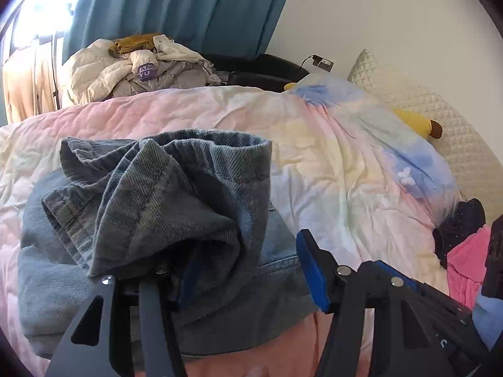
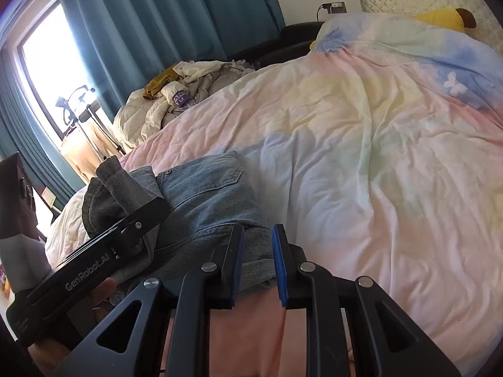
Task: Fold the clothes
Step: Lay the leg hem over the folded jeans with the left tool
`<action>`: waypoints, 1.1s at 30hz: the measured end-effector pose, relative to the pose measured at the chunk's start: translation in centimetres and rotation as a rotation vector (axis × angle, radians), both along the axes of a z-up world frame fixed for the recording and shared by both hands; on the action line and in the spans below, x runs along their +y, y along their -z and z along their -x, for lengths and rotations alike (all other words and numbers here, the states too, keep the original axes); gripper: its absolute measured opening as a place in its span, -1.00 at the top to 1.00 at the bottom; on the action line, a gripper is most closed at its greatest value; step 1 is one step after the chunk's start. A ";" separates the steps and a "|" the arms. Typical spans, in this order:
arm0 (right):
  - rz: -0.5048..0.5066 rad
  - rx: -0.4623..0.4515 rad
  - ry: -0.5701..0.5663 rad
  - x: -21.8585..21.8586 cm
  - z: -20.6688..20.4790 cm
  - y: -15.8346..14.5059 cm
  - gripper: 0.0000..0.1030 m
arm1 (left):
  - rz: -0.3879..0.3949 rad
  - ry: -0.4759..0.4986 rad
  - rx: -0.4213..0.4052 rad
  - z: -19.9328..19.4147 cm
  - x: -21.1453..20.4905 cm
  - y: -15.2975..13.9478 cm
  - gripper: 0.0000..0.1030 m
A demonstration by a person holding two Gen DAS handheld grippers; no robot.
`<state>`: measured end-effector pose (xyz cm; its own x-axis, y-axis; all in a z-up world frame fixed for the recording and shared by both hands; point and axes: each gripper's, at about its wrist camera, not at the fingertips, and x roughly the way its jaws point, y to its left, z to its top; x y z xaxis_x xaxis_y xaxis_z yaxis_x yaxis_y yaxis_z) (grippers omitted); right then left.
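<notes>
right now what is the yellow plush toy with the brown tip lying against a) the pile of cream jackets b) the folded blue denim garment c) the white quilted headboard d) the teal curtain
c: the yellow plush toy with the brown tip lies at the head of the bed against the white quilted headboard, half tucked under the pastel duvet.

Denim jacket [image 2: 201,201] on pastel duvet [image 2: 361,157] — right gripper [image 2: 258,260] over it

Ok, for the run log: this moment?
denim jacket: on bed | left gripper: open, denim over one finger | right gripper: narrow, at jacket edge
</notes>
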<state>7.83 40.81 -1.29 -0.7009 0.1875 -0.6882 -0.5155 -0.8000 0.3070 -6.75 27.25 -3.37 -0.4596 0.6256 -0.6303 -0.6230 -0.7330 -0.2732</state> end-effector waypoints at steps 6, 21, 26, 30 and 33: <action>-0.013 0.028 -0.022 -0.7 -0.4 -0.7 0.65 | 0.022 0.011 0.037 -1.5 -1.1 -1.3 -0.15; -0.088 0.157 -0.196 -4.7 -0.4 -3.0 0.58 | 0.028 0.001 0.101 -3.2 -6.5 -4.0 -0.15; -0.139 0.174 -0.284 -7.0 0.2 -3.5 0.48 | 0.015 -0.016 0.115 -2.4 -8.8 -4.2 -0.15; -0.164 0.129 -0.336 -8.3 1.4 -2.9 0.40 | -0.026 -0.056 0.110 -1.4 -11.1 -3.9 -0.15; -0.177 0.089 -0.343 -8.4 2.7 -2.3 0.40 | -0.058 -0.087 0.082 -0.1 -12.7 -3.2 -0.15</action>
